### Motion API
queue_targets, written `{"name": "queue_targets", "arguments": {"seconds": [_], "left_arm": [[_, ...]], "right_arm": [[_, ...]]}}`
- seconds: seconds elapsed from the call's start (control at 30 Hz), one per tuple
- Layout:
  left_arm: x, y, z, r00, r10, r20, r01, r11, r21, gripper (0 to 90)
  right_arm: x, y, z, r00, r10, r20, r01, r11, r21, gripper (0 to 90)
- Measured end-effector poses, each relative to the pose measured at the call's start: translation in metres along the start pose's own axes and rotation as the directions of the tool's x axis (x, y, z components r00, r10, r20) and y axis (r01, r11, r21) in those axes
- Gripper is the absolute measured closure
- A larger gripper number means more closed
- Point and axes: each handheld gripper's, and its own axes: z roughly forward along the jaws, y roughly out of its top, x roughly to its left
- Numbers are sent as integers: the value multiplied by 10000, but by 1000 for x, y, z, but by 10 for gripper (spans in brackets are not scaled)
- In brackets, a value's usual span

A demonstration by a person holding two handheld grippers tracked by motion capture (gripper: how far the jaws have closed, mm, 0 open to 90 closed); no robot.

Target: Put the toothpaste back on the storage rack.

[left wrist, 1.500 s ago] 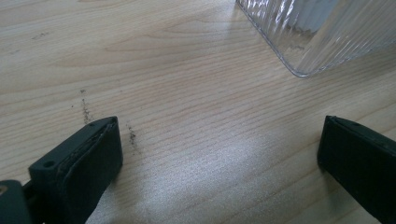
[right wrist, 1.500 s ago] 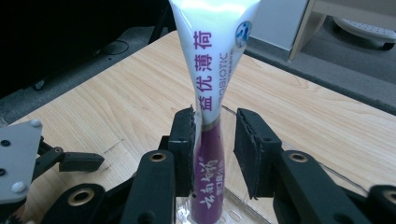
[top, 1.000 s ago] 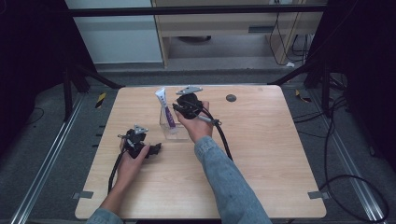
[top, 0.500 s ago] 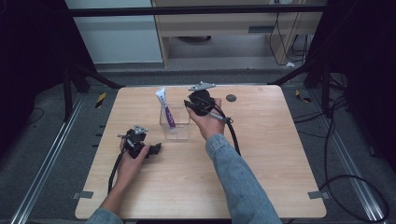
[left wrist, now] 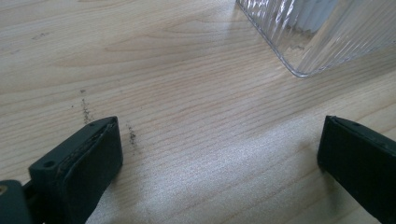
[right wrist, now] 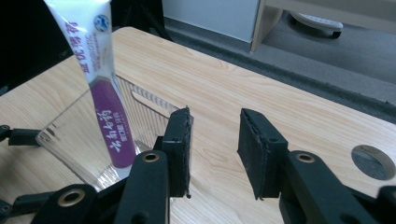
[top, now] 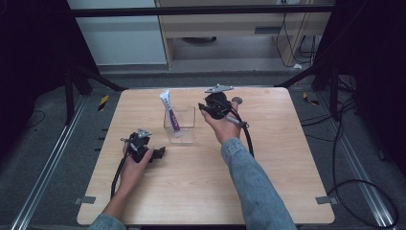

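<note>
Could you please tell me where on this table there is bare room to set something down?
The table is bare across its right half, between the right forearm and the right edge, and along the near edge. The far left corner is also free. It is crowded mid-table: the clear box with the tube, the right gripper beside it, the left gripper just before it.

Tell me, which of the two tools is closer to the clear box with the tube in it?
The right tool, raised just beside the clear box that holds the tube. The left tool rests lower on the table, farther off.
</note>
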Motion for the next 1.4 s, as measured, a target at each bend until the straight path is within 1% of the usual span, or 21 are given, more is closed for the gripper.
{"name": "queue_targets", "arguments": {"seconds": [0.13,0.23,0.3,0.37,0.43,0.47,0.5,0.53,0.63,0.67,0.8,0.9,1.07,1.17,1.23,1.27,1.3,1.4], "left_arm": [[0,0,0,10000,1,-3,-1,10000,2,0],[0,0,0,10000,-5,-4,5,10000,1,0],[0,0,0,10000,-3,-2,3,10000,4,0],[0,0,0,10000,-5,-2,5,10000,1,0],[0,0,0,10000,-3,-3,3,10000,4,0],[0,0,0,10000,-3,-3,3,10000,4,0],[0,0,0,10000,-4,-5,4,10000,5,0],[0,0,0,10000,-4,-5,4,10000,5,0],[0,0,0,10000,0,-5,0,10000,7,0],[0,0,0,10000,-5,-7,5,10000,4,0],[0,0,0,10000,-3,-5,3,10000,4,0],[0,0,0,10000,-2,-5,2,10000,5,0],[0,0,0,10000,-6,-5,6,10000,3,0],[0,0,0,10000,-5,-4,5,10000,2,0],[0,0,0,10000,-7,-4,7,10000,0,0],[0,0,0,10000,-8,-3,8,10000,1,0],[0,0,0,10000,-11,1,11,10000,3,0],[0,0,0,10000,-14,-5,14,10000,1,0]], "right_arm": [[-6,-3,-3,9999,43,138,-44,10000,48,604],[-10,-4,-6,9999,9,124,-10,10000,34,583],[-12,-4,-8,9999,42,107,-42,10000,16,536],[-15,-4,-9,9999,54,94,-53,10000,-45,458],[-18,-4,-12,9998,175,-12,-175,9998,-126,394],[-20,-4,-13,9998,216,22,-215,9997,-153,361],[-22,-4,-13,9997,238,79,-237,9996,-152,343],[-22,-4,-13,9997,238,79,-237,9996,-152,343],[-29,-6,-15,9997,256,45,-254,9993,-278,319],[-33,-7,-15,9994,352,-38,-353,9989,-294,280],[-37,-9,-18,9998,165,106,-164,9998,-95,217],[-41,-11,-20,10000,66,48,-66,10000,-61,176],[-46,-13,-24,10000,57,62,-57,10000,-69,148],[-53,-18,-29,9997,-8,255,7,10000,42,141],[-58,-21,-32,9994,55,346,-55,10000,7,142],[-58,-21,-32,9994,55,346,-55,10000,7,142],[-62,-25,-35,9992,156,371,-155,9999,-29,145],[-67,-31,-38,9989,166,447,-164,9999,-40,142]]}}
